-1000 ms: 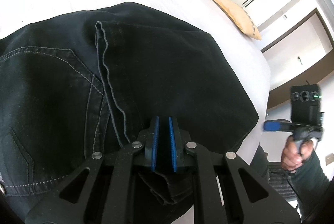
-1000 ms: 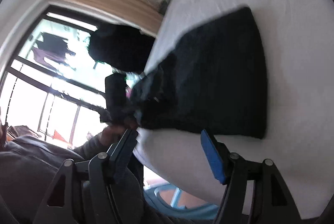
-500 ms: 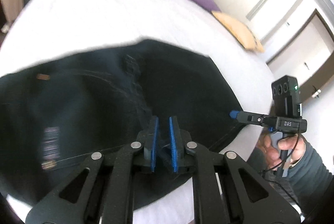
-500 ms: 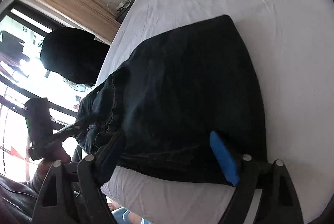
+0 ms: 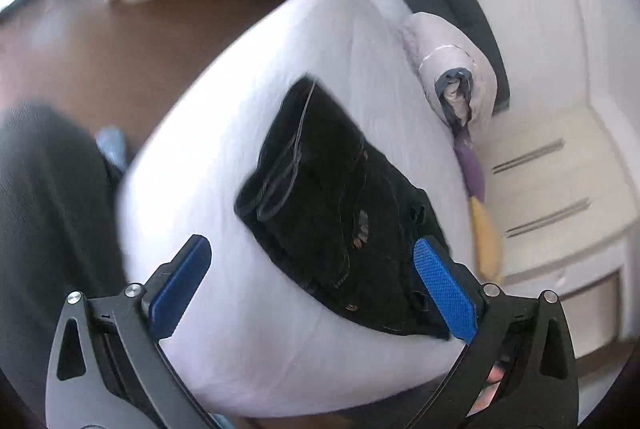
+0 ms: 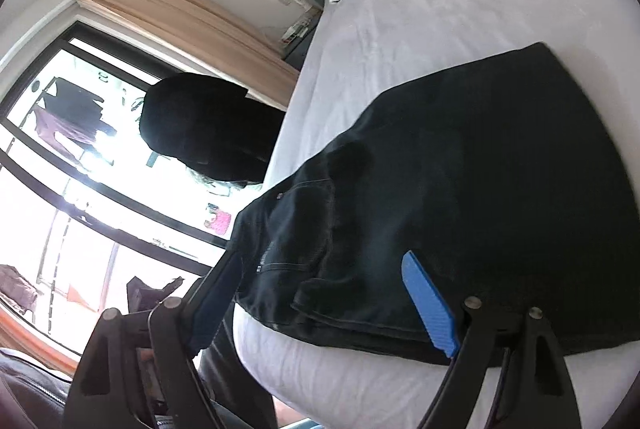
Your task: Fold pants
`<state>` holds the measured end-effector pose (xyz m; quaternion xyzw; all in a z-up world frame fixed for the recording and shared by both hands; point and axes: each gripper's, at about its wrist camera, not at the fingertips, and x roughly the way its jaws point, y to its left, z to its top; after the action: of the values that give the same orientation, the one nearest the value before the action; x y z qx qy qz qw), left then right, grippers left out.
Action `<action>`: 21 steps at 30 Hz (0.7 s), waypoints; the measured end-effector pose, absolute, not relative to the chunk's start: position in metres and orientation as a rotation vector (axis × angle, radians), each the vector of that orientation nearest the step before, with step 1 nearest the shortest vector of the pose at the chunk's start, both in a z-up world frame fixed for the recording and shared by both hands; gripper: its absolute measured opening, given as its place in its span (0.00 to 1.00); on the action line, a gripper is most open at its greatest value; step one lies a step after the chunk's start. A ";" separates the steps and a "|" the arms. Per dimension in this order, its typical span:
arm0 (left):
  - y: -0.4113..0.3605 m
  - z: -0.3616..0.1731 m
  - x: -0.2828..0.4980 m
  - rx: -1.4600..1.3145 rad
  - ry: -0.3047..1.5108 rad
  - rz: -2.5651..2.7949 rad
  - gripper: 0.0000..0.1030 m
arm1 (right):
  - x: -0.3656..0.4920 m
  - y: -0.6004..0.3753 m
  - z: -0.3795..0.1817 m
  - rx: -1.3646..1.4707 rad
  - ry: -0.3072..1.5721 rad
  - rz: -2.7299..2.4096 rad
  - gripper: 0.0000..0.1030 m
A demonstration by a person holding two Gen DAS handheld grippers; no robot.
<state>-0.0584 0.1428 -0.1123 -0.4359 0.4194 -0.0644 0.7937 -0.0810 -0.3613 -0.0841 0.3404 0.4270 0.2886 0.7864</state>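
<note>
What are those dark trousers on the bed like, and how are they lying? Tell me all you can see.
The pants are black denim with pale stitching, folded into a compact, flattish stack. They lie on the white bed sheet near its edge. A back pocket and the waistband with belt loops show in the left wrist view. Nothing grips them: the left gripper and the right gripper are both open, their pads clear of the cloth.

black pants point(image 6: 480, 169) w/ pale stitching, white bed sheet point(image 6: 440, 9), blue-padded fingers point(image 5: 444, 289), poss. purple pillow point(image 5: 472, 165)
</note>
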 end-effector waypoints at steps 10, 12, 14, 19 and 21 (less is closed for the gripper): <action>0.130 -0.161 -0.044 -1.136 0.880 -0.116 0.81 | -0.084 -0.353 -0.074 0.737 0.912 0.668 0.77; 0.133 -0.171 -0.041 -1.155 0.869 -0.108 0.65 | -0.083 -0.352 -0.076 0.738 0.918 0.669 0.75; 0.142 -0.187 -0.035 -1.210 0.868 -0.093 0.44 | -0.082 -0.351 -0.077 0.739 0.921 0.668 0.75; 0.148 -0.200 -0.032 -1.275 0.881 -0.085 0.25 | -0.075 -0.348 -0.073 0.730 0.927 0.673 0.75; 0.149 -0.203 -0.029 -1.293 0.882 -0.096 0.22 | -0.069 -0.345 -0.071 0.725 0.936 0.685 0.75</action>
<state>-0.0289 0.1494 -0.2032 -0.5821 0.3970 -0.0432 0.7083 -0.0687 -0.3455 -0.0706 0.3348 0.4322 0.3163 0.7753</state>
